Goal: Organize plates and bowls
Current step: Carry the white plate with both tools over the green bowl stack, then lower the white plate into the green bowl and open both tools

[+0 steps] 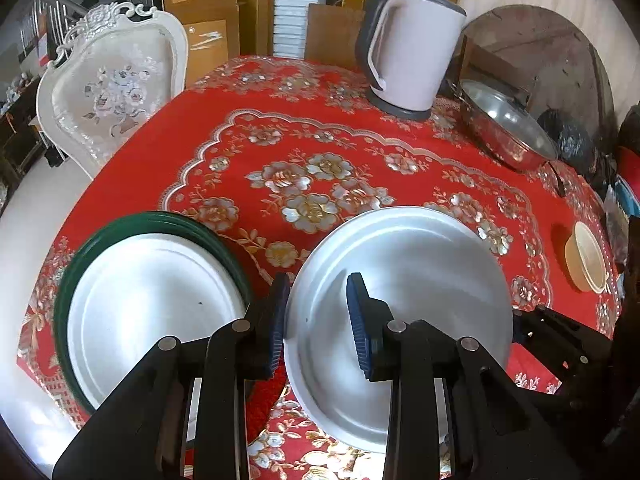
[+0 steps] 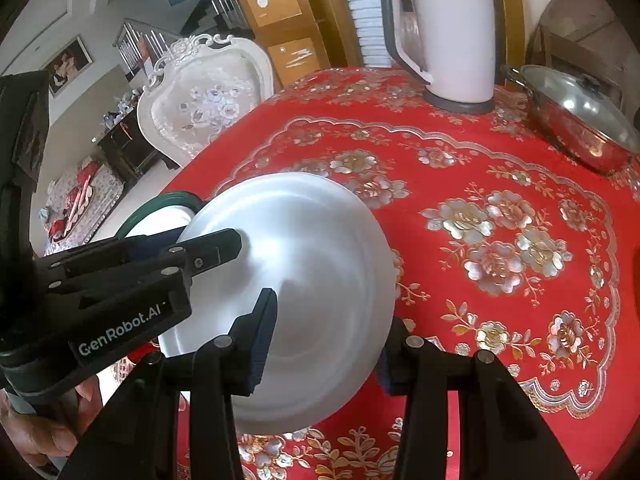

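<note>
A white plate (image 1: 408, 276) is held tilted above the red tablecloth; it also shows in the right wrist view (image 2: 304, 280). My left gripper (image 1: 318, 320) has its jaws astride the plate's left rim, one pad (image 1: 362, 320) over the plate face, with a gap still showing. My right gripper (image 2: 326, 344) has its jaws astride the plate's right rim. A white plate with a green rim (image 1: 148, 300) lies on the table to the left, also in the right wrist view (image 2: 160, 216). A small cream bowl (image 1: 588, 256) sits at the right.
A white electric kettle (image 1: 408, 48) stands at the back of the table (image 1: 280, 128), a lidded steel pan (image 1: 504, 128) to its right. A floral chair (image 1: 112, 88) stands at the left edge. Bags lie at the far right.
</note>
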The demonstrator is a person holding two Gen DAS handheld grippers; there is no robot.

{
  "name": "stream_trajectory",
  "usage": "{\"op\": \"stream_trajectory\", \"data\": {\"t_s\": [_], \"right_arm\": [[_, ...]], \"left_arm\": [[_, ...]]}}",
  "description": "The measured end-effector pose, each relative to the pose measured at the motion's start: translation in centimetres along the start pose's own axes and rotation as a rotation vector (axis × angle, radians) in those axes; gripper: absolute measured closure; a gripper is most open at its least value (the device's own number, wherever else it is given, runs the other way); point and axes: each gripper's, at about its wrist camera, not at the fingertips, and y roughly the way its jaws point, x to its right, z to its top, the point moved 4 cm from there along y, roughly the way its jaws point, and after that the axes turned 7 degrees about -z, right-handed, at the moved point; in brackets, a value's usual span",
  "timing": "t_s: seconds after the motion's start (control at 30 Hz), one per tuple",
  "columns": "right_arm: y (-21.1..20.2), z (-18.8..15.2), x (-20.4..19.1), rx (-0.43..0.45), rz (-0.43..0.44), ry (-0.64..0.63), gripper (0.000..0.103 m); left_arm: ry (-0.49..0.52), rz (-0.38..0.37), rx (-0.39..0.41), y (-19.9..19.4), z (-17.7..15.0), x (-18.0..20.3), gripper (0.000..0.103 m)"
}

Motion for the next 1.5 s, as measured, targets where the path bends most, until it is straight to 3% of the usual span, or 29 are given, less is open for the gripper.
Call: {"op": "stream_trajectory", "data": {"t_s": [0.8,1.07,1.5], "right_arm": [[1.3,2.8,-8.9,0.007,0.047,-0.164,0.059],[3.2,2.8,-11.8,-0.027,0.063,-0.221,0.059],[5.7,1.6,-14.3,-0.086,0.047,-0.281,0.059]], "left_arm": [[-0.142,0.07,0.095,-5.2,-0.6,-8.9,0.074],[-0.197,0.092,0.081,-5.1,-1.9,-12.4,0.074],[-0.242,0.093,0.04,-3.5,-3.4,-14.9,0.074]]}}
